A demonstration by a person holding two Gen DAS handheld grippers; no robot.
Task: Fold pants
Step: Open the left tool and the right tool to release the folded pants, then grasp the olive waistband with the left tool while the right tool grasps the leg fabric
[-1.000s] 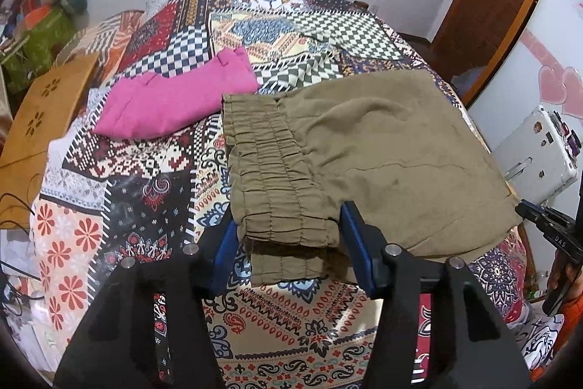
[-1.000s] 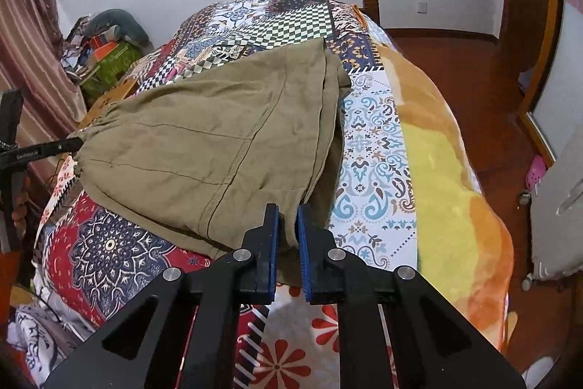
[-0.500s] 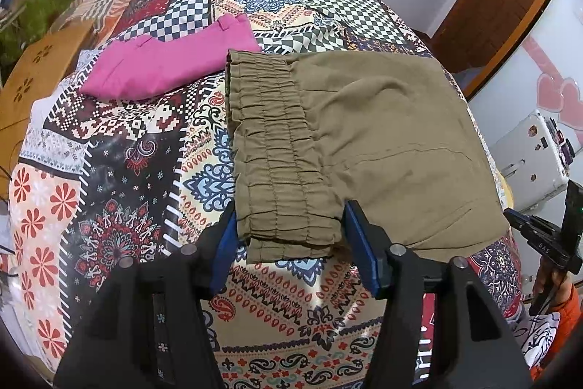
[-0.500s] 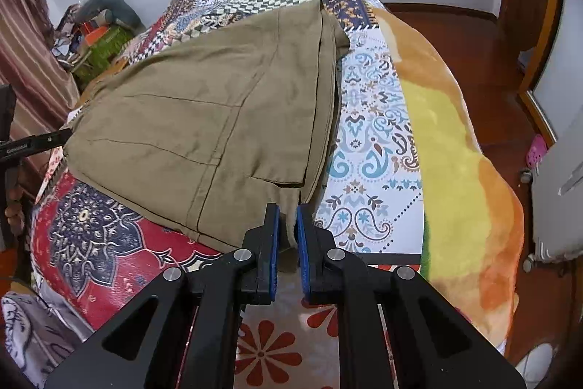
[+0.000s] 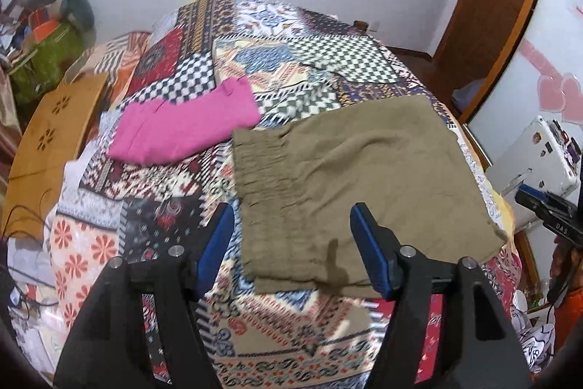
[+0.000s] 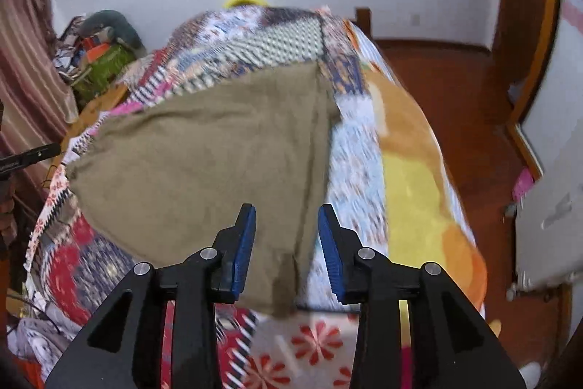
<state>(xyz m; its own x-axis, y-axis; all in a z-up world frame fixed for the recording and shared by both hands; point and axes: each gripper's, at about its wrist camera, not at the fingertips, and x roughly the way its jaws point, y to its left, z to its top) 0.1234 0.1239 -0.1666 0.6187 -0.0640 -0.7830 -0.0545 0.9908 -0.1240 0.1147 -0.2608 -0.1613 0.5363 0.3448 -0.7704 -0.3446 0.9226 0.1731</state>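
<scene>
Folded olive-green pants [image 5: 360,181] lie flat on the patterned bedspread [image 5: 280,53], with the elastic waistband [image 5: 266,185] at the left. My left gripper [image 5: 291,243] is open and empty, raised above the near waistband corner. In the right wrist view the same pants [image 6: 204,166] lie on the bed. My right gripper [image 6: 286,243] is open and empty, above the pants' near right corner. The right gripper also shows at the right edge of the left wrist view [image 5: 546,210].
A folded pink garment [image 5: 186,126] lies on the bed left of the pants. A wooden stool [image 5: 47,148] and a green bag [image 5: 47,57] stand at the bed's left side. A white appliance [image 5: 535,163], a wooden door and wood floor [image 6: 455,97] are at the right.
My right gripper has opened and let go of the pants' corner. Both grippers have lifted and pulled back from the pants, which now lie flat on the bed.
</scene>
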